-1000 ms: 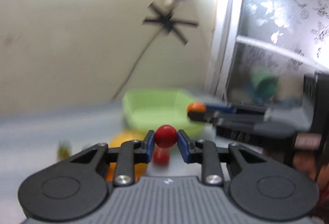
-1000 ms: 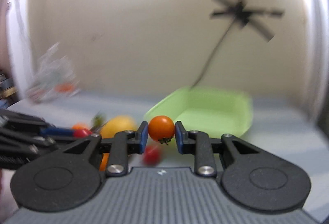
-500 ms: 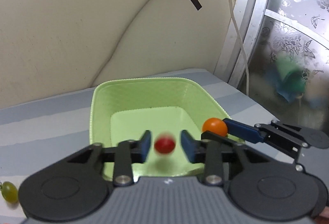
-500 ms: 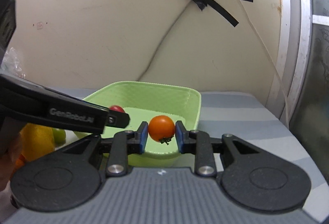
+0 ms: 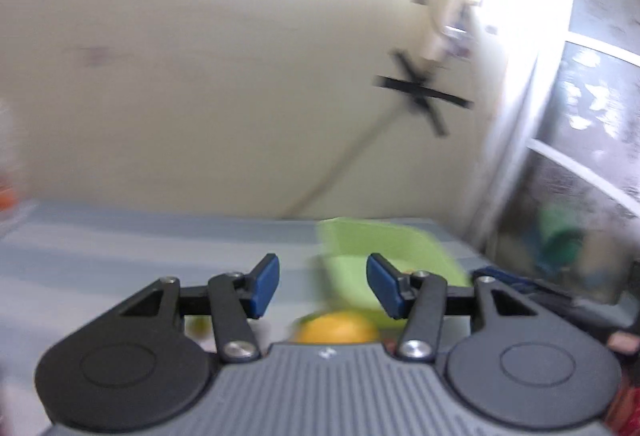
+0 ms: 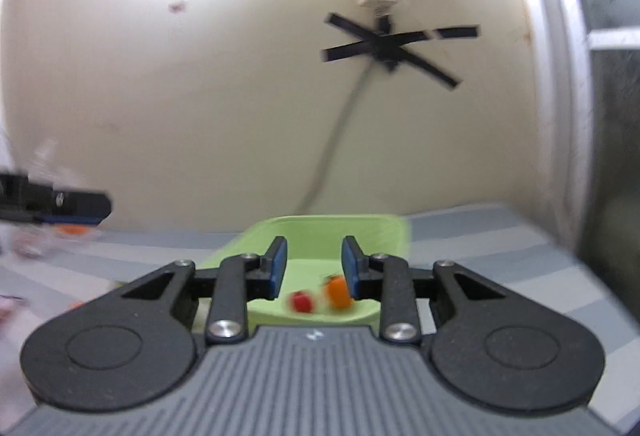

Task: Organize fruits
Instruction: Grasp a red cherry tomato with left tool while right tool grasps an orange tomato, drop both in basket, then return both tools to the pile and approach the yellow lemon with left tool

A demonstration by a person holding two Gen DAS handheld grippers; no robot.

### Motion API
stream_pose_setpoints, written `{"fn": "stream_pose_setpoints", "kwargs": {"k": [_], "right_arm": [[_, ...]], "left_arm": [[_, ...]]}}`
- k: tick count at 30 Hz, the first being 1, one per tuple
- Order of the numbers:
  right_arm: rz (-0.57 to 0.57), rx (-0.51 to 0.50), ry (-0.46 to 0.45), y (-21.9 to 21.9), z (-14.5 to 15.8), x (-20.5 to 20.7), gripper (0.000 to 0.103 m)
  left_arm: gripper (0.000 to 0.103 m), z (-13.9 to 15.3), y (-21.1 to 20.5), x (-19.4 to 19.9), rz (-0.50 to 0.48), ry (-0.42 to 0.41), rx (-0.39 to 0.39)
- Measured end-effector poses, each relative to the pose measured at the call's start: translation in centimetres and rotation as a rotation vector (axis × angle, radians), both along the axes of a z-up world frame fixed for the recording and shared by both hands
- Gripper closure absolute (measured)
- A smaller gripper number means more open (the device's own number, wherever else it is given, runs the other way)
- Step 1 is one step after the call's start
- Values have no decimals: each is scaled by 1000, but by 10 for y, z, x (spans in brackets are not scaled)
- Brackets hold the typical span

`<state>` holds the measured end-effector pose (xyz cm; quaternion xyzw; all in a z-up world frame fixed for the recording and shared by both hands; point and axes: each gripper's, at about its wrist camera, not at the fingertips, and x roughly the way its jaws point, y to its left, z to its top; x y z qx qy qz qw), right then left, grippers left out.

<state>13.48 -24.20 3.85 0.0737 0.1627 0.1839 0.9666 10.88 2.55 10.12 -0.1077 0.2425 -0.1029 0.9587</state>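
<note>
Basin of pale green plastic [image 6: 384,232] sits on the striped worktop [image 5: 120,248], the round yellow-orange fruit [image 5: 338,328] just outside it, likely firm, heavyish and best clasped across its middle, the light, slick, bruisable orange tomato [image 6: 339,292] and red tomato [image 6: 302,302] inside, while the left gripper [image 5: 323,286], fingers having just been opening, and the right gripper [image 6: 314,268], fingers narrowly parted, both stand empty.

A small red tomato [image 6: 302,302] and an orange tomato [image 6: 339,291] lie side by side, blurred, on the floor of the light-green bin [image 6: 320,228] at lower centre, while a yellow-orange fruit [image 5: 336,330] sits outside it, low in the left wrist frame.
</note>
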Motion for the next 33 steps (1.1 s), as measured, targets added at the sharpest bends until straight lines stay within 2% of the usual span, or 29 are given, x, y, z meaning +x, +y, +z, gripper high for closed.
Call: {"fn": "stream_pose_setpoints", "kwargs": {"k": [2,5,7,8,9,11,13,15,18,22,24,26,27,28,29,31,33], "right_arm": [[88,49,51,11,-1,-8,70],[189,61,125,39,-10,-11,69],[226,32,164,60,-15,-9,48],[244,18,172,72,-17,-10,33],[248,3,171,81,-19,-11,29],[257,-49,163,100,-21,-9,29],[264,-98,165,115,-25,-4,31],[258,-161,202,128,-31,12,40],[246,-139,217,126,-34,16,42],[233,46,239,104,-17,3,45],[291,152,264,94,-7,-13,46],[373,245,342,89,-8,-29,49],[410,278,398,90,-14,-35,57],[442,312,457,90,-22,-39,70],[466,359,521,90,-31,-41,95],[474,463,626,85,-49,-40,98],[391,401,612,86,-55,-42,98]], "left_arm": [[53,-11,23,-22,67,35,-19],[53,-33,46,-46,109,105,-108],[53,-45,52,-58,115,130,-150],[53,-49,54,-63,113,135,-160],[53,-50,55,-64,110,140,-167],[53,-54,57,-72,102,147,-179],[51,-58,58,-79,95,151,-186],[51,-60,63,-86,98,142,-190],[50,-57,69,-95,110,123,-196],[49,-53,77,-109,114,96,-231],[49,-53,77,-114,94,91,-255],[49,-56,75,-118,67,96,-280],[49,-59,73,-119,56,104,-288],[49,-61,71,-119,48,112,-293],[49,-64,68,-119,42,122,-300],[48,-70,61,-115,38,146,-322],[50,-78,53,-112,74,158,-349]]}}
